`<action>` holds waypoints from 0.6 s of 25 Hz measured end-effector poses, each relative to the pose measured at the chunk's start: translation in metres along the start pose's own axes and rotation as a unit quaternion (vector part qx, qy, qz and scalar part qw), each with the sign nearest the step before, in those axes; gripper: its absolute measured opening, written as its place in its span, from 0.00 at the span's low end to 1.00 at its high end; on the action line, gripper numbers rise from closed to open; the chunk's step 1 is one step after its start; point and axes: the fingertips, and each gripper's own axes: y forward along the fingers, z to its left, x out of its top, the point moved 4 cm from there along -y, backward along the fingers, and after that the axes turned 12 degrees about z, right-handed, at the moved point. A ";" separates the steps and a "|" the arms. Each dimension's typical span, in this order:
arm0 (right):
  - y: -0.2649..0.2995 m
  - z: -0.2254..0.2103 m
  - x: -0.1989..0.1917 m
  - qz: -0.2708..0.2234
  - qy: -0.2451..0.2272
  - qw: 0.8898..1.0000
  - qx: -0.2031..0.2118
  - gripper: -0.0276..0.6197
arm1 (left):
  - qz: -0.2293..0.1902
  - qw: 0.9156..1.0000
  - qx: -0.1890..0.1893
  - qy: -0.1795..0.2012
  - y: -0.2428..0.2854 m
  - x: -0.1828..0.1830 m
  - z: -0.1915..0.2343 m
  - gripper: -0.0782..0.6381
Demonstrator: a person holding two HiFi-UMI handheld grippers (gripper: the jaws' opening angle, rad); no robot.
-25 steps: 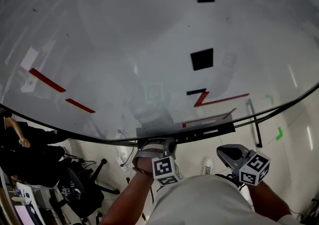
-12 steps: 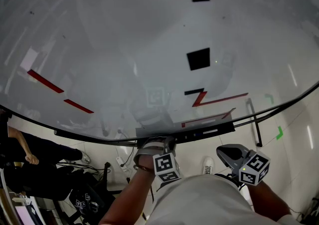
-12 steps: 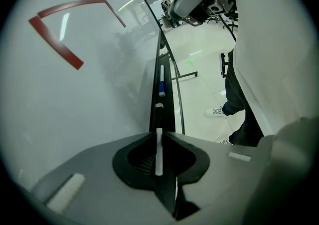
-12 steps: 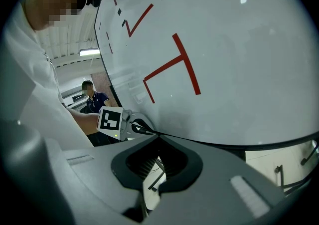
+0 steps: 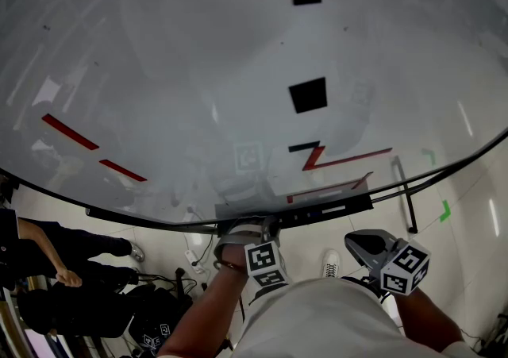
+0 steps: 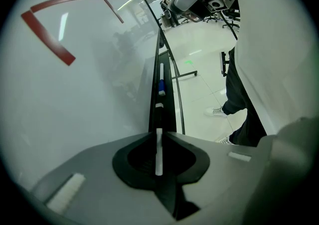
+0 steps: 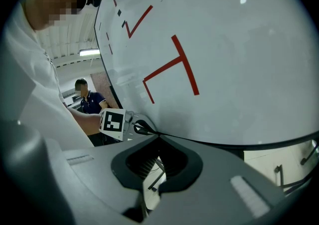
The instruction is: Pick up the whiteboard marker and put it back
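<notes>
- Our left gripper [image 6: 158, 133] pinches the whiteboard marker [image 6: 158, 155] — it points along the tray [image 6: 168, 115] just below.
- Our right gripper [image 7: 158, 139], closed on nothing, sits farther off.

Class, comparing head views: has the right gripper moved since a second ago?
No; the right gripper stays put below the whiteboard tray, near its right end.

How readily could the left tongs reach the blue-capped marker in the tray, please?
Probably not yet: the left tongs are shut on a white marker, though the blue-capped marker lies straight ahead.
</notes>
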 end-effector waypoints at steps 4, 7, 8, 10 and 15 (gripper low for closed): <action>-0.001 -0.001 0.001 0.000 0.000 1.000 -0.001 0.05 | 0.002 1.000 -0.001 -0.001 0.003 -0.001 0.000 0.19; -0.001 -0.001 0.001 0.000 -0.001 1.000 -0.001 0.05 | 0.002 1.000 -0.001 -0.002 0.005 -0.001 0.000 0.19; 0.000 -0.001 0.002 0.000 -0.001 1.000 -0.001 0.05 | 0.002 1.000 -0.004 -0.002 0.005 -0.001 0.000 0.19; 0.000 -0.002 0.002 0.000 -0.001 1.000 -0.001 0.05 | -0.005 1.000 -0.012 -0.004 0.003 0.001 -0.001 0.19; 0.002 -0.001 0.003 0.001 -0.002 1.000 0.002 0.05 | -0.012 1.000 -0.004 -0.013 -0.003 0.001 0.002 0.19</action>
